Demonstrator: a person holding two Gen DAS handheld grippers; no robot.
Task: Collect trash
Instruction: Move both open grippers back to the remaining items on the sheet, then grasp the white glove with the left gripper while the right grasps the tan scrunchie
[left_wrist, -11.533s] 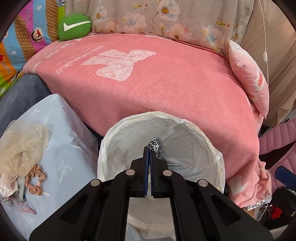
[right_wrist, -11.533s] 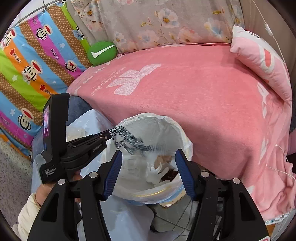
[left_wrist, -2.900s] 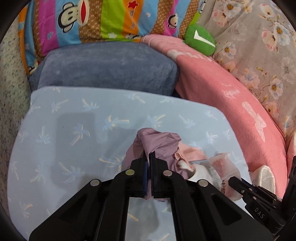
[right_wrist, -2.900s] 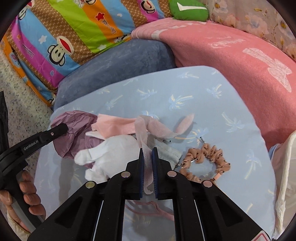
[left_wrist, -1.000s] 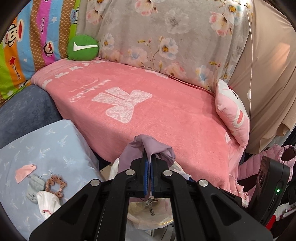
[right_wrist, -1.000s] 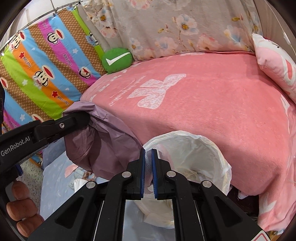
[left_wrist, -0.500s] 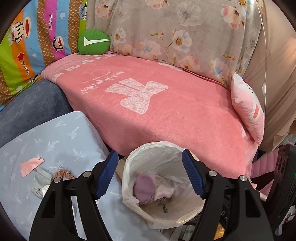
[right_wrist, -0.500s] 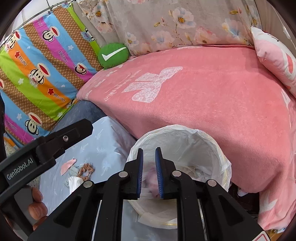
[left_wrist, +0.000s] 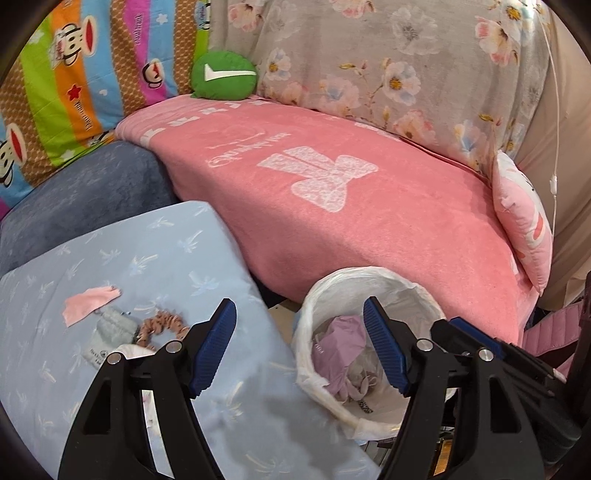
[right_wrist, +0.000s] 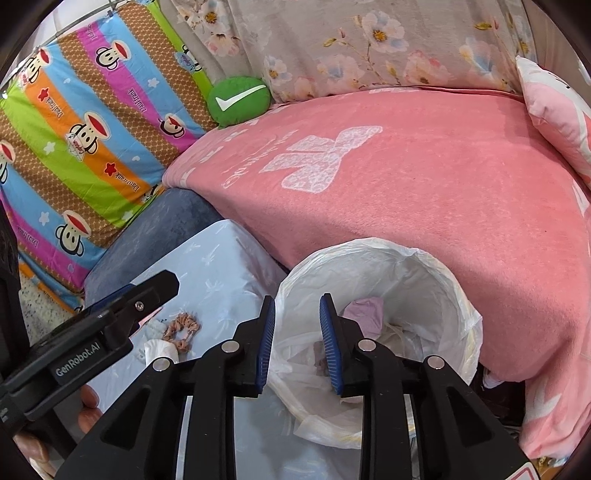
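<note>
A white-lined trash bin (left_wrist: 417, 291) (right_wrist: 436, 266) stands against the pink bed. A crumpled purple wrapper (left_wrist: 343, 336) (right_wrist: 364, 314) lies inside it among other scraps. My left gripper (left_wrist: 299, 345) hangs open and empty over the bin's left rim. My right gripper (right_wrist: 297, 332) hovers above the bin's near-left rim; its jaws are opening with nothing between them. On the light blue cushion (left_wrist: 155, 254) (right_wrist: 218, 266) lie a pink scrap (left_wrist: 90, 299), a grey cloth piece (left_wrist: 110, 330), a peach scrunchie (left_wrist: 159, 326) (right_wrist: 183, 328) and a white wad (right_wrist: 159, 349).
A pink blanket (left_wrist: 351, 206) covers the bed behind the bin, with a pink pillow (left_wrist: 524, 218) at its right end and a green round cushion (left_wrist: 223, 75) at the back. A dark blue cushion (left_wrist: 85, 192) and a striped monkey-print cover (left_wrist: 74, 74) lie to the left.
The left gripper opened and let the purple wrapper fall into the bin, then sank and swung left. The right gripper's jaws parted and its scrap is gone from between them.
</note>
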